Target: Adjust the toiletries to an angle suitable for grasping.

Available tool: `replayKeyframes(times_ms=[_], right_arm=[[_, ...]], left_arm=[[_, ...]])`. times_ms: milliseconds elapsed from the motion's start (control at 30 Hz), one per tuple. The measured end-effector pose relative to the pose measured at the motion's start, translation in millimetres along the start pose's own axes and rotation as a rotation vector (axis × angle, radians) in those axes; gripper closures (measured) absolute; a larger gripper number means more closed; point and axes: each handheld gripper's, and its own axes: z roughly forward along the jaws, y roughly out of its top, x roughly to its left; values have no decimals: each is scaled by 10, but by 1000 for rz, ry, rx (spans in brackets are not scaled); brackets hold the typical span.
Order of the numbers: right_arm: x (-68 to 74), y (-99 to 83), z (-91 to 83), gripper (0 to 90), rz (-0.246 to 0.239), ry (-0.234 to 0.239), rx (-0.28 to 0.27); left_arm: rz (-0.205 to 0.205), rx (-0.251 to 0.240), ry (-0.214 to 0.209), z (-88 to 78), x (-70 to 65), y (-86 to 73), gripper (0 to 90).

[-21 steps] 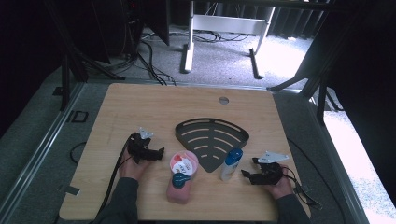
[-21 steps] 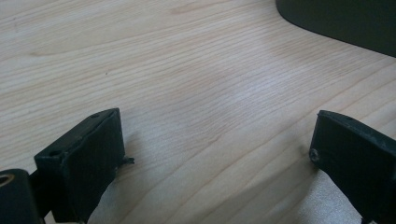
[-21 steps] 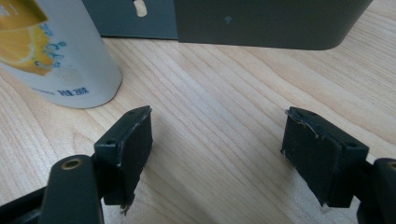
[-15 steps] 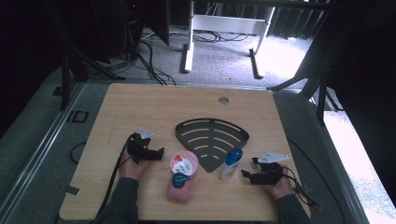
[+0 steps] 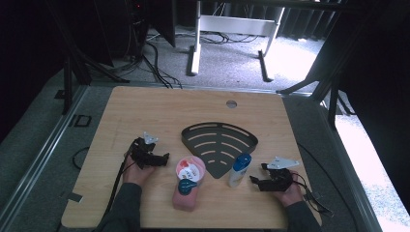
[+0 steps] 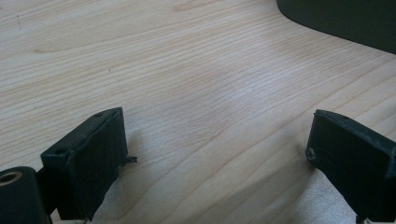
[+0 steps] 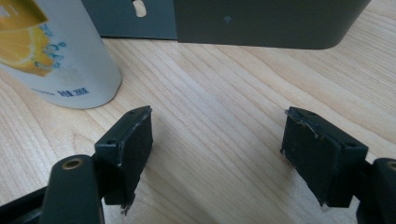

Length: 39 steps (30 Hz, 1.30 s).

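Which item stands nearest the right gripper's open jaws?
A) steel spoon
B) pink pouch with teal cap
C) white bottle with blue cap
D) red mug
C: the white bottle with blue cap stands upright just ahead of the right gripper, beside the dark tray; its lemon-printed base appears near one open jaw.

The wooden table bears a dark tray, a white bottle and a pink bottle.
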Motion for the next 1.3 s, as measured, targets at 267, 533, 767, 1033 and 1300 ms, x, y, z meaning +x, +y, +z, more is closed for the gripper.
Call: replayKeyframes(times_ms=[267,533,767,1033,1300], right_arm=[[43,-6,-33,409,-13,12,-6],[157,9,-72,593,-53,43,1],[280,51,-113,709,-76,46,-13],[394,69,-173,893,-83,62,-38],[425,77,-148,892,-93,77,-26]], left_arm=[[9,-2,-9,-116,-32,-66,204],[27,0,-41,-295,-40,-174,570],[70,1,-105,-417,-125,-238,816],[79,-47,-189,-657,-223,-287,896],[124,-145,-280,-1010,-443,-278,895]])
